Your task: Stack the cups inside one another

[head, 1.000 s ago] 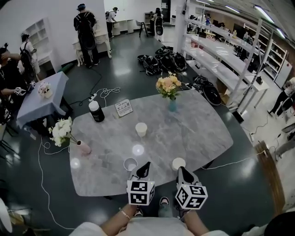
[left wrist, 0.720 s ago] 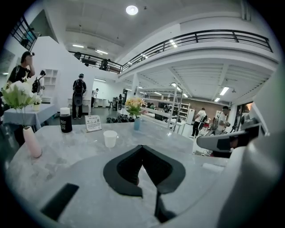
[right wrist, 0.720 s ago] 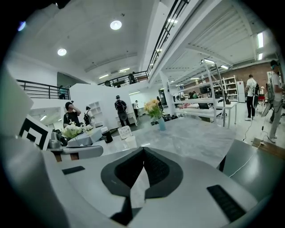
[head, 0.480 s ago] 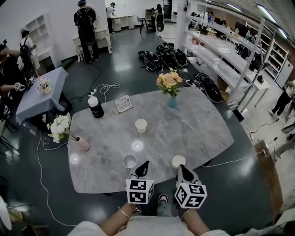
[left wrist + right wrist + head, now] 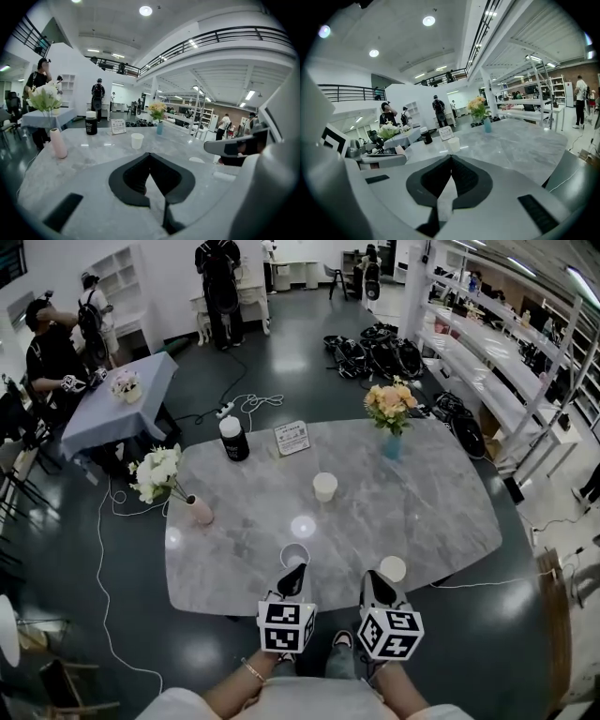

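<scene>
Three white paper cups stand apart on the grey marble table [image 5: 441, 512]. The far cup [image 5: 324, 486] [image 5: 137, 140] [image 5: 453, 144] sits mid-table. A near cup [image 5: 294, 555] stands just ahead of my left gripper [image 5: 294, 572] [image 5: 150, 154], whose jaws are shut and empty. Another near cup [image 5: 393, 569] stands just right of my right gripper [image 5: 374, 579] [image 5: 451, 157], also shut on nothing. Both grippers hover at the table's near edge, side by side.
A black bottle [image 5: 232, 439] and a sign card [image 5: 292, 437] stand at the far left. A blue vase of flowers [image 5: 391, 423] is at the far right, a pink vase of white flowers [image 5: 192, 508] at the left edge. People, bags and cables lie beyond.
Both grippers have shifted left along the table's near edge. The left one now lines up with the near-left cup, and the right one sits left of its cup. The jaws stayed shut.
</scene>
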`<state>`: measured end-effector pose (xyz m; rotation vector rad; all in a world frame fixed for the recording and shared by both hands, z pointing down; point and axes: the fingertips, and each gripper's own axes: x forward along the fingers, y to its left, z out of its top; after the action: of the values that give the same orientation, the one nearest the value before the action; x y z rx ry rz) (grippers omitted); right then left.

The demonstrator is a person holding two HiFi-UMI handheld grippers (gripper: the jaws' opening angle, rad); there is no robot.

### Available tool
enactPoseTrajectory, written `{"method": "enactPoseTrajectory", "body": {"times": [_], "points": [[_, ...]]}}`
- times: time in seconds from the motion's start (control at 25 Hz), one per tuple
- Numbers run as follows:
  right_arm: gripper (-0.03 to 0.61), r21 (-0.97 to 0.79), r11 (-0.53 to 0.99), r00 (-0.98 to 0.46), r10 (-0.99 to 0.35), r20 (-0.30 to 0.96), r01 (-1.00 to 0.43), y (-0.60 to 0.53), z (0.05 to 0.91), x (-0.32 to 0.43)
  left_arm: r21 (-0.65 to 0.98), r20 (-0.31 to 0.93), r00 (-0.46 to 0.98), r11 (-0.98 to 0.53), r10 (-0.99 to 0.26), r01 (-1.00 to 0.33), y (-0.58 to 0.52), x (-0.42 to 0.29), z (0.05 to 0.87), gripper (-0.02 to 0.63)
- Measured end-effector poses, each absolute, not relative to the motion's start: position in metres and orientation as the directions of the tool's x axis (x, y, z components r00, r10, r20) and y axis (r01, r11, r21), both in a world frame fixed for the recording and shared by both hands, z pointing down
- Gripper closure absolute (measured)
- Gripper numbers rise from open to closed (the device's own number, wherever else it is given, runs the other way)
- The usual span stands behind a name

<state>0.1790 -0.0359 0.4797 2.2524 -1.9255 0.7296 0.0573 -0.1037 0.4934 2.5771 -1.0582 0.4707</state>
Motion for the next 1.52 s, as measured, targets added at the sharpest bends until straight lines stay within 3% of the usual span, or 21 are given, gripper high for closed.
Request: {"method": "enactPoseTrajectory", "body": {"times": [0.64,1.52], "points": [[0.572,-0.251,0.064,-0.178,-0.868,0.463,-0.966,-0.082,0.506,0.082,0.163,0.488,0.477,-0.46,-0.731,-0.873,-0.106,-0.044,0.523,0.617],[0.569,-0.264,0.147,-0.272,-0.8,0.535,-0.953,-0.09,0.565,0.06,0.181,0.567,0.404,-0.37,-0.718,-0.911,-0.106,-0.058,0.583,0.617]]}}
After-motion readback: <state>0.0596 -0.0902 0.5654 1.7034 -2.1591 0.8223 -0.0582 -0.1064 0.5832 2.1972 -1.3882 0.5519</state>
